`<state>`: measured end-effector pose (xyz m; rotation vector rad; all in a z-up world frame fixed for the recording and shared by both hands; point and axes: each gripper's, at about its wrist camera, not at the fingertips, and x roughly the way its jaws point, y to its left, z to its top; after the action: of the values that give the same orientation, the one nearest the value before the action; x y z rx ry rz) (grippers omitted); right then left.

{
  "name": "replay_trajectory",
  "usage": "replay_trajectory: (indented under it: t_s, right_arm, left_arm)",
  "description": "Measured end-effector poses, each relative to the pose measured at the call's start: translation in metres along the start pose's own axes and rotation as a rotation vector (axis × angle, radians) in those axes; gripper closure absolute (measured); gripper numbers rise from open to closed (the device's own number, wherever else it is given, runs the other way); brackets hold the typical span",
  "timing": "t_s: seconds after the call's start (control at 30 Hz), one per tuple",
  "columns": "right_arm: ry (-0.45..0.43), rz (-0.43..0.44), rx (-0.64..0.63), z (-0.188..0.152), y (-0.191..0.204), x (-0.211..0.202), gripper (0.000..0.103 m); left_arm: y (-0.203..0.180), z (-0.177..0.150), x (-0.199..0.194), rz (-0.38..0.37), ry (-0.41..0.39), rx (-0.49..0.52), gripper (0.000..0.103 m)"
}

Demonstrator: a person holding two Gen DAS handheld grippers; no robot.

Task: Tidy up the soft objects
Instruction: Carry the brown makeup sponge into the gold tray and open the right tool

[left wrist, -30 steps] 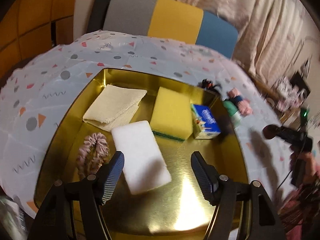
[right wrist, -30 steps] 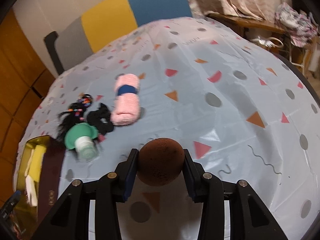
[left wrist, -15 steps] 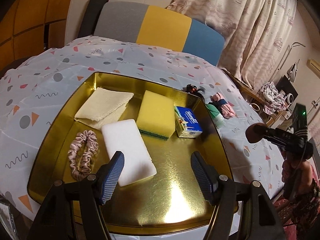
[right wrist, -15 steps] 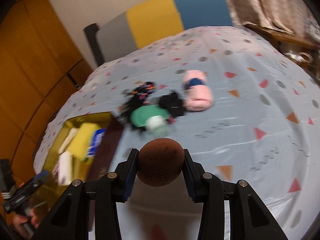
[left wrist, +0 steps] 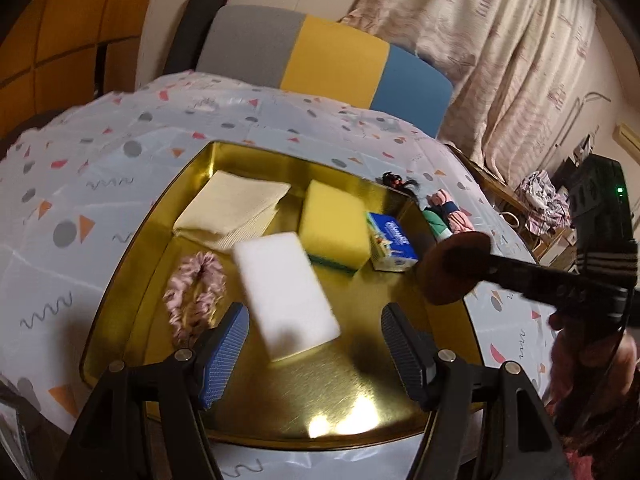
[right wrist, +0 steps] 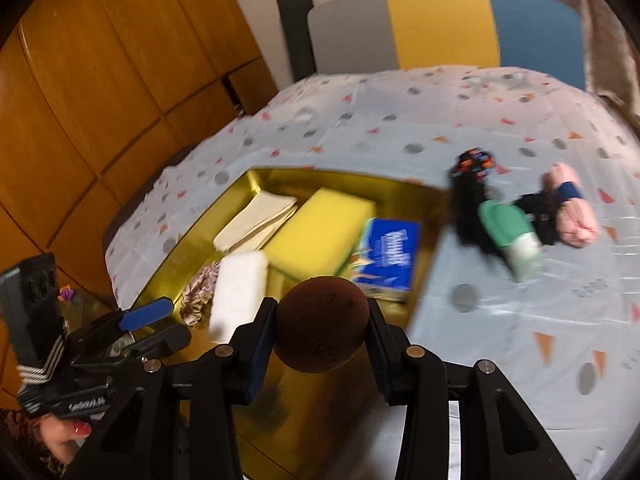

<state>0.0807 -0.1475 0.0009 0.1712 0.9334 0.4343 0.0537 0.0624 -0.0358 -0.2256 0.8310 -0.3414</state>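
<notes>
The round, dark-brown foam ball (right wrist: 322, 324) sits clamped between the 2 fingers of the right gripper (right wrist: 322, 326), pressed on both flanks. A second ago this ball hung over bare patterned cloth with the tray only at the left edge of the view; now it hangs over the near right corner of the shallow gold metal tray (right wrist: 400, 196), so the carry has brought it from the loose pile to the collection spot. From the left wrist view the same ball (left wrist: 456, 268) shows just right of the left gripper's (left wrist: 314, 344) fingers, above the tray's right rim.

Ahead of the right fingers lie the things already gathered: a white rectangular foam block (right wrist: 240, 284), a yellow sponge with a green scouring base (right wrist: 320, 220), a blue tissue packet (right wrist: 390, 256), a folded cream cloth (right wrist: 256, 216) and a pink fabric scrunchie (left wrist: 196, 288). Open tray floor lies below and between the left fingers, which stand wide apart on nothing.

Right of the ball, outside the tray on the surface, a rolled pink towel (right wrist: 572, 208), a green-capped bottle (right wrist: 512, 236) and black fuzzy items (right wrist: 468, 196) await sorting. A release into the tray looks next.
</notes>
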Motion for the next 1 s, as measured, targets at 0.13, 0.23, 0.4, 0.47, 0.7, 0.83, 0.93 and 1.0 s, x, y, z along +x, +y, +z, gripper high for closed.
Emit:
replay_trajectory:
  t_s: [0.13,0.23,0.4,0.47,0.7,0.83,0.93,1.0]
  right_arm:
    - [0.038,-0.012,-0.003,0.002,0.015,0.026,0.059]
    - [0.059,-0.014,0.002,0.004,0.021,0.042,0.059]
    - [0.061,-0.046,-0.003,0.008,0.027,0.057,0.054]
    - [0.051,-0.06,-0.015,0.008,0.029,0.058,0.045]
    - [0.008,-0.077,0.017,0.006,0.02,0.04,0.034]
    - [-0.029,-0.089,0.039,0.003,0.014,0.025,0.029]
    - [-0.056,-0.111,0.051,0.0,0.009,0.013,0.027]
    - [-0.07,-0.123,0.067,-0.001,0.002,0.006,0.027]
  left_arm:
    - [0.01,0.0,-0.003,0.003,-0.009,-0.027,0.033]
    - [0.013,0.002,-0.006,-0.003,-0.025,-0.054,0.033]
    - [0.016,0.004,-0.009,-0.011,-0.037,-0.069,0.033]
    - [0.016,0.004,-0.011,-0.013,-0.043,-0.074,0.033]
    - [0.016,0.002,-0.007,-0.02,-0.028,-0.082,0.033]
    - [0.01,0.0,-0.004,-0.017,-0.019,-0.058,0.033]
    - [0.006,-0.004,-0.002,-0.023,-0.009,-0.042,0.033]
    - [0.003,-0.006,-0.002,-0.03,-0.005,-0.035,0.033]
